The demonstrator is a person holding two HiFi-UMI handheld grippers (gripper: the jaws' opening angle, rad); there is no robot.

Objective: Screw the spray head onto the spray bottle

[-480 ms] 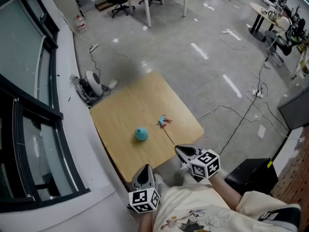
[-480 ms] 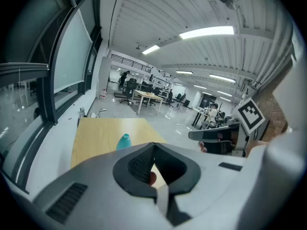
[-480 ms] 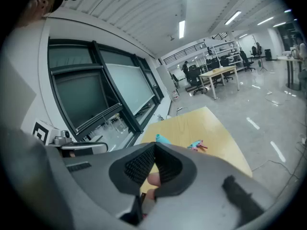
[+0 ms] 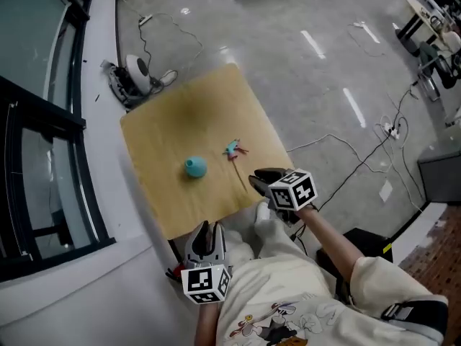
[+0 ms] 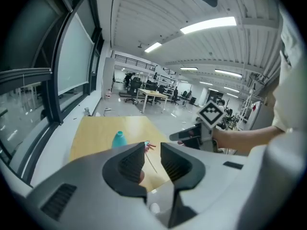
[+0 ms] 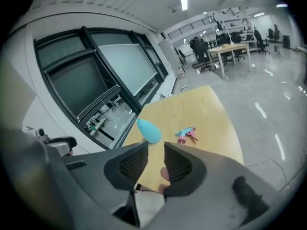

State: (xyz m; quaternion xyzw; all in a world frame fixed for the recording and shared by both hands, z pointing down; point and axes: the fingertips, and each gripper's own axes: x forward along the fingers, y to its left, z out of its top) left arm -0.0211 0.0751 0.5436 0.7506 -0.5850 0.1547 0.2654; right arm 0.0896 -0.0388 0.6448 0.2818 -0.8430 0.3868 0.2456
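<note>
Forward has come the right gripper (image 4: 256,180): half a second ago it hung off the table's near right corner, and now its tips reach over the near edge of the table (image 4: 173,117), close to that corner. By contrast, the left gripper (image 4: 204,229) has stayed low in front of the person's pale shirt (image 4: 288,294), short of the near edge and off the table. Neither the bottle nor the spray head has shifted on the wood.

Each gripper's own view shows its two jaws standing a little apart, with a narrow gap and nothing between the ribbed pads. Both are released and hold nothing.

On the table, the teal bottle (image 4: 194,166) sits about midway between the left and right edges, somewhat nearer the near edge than the far one. The left gripper view shows it upright, its neck bare. A small teal and pink spray head (image 4: 233,149) lies on its side to the right of the bottle, apart from it and closer to the right edge. It lies just ahead of the right gripper's tips, which do not touch it.

Beyond the table's far left corner, a round white device (image 4: 137,71) rests on the grey floor (image 4: 302,85) beside the window wall, and thin cables (image 4: 360,153) trail across the floor off the right edge.
</note>
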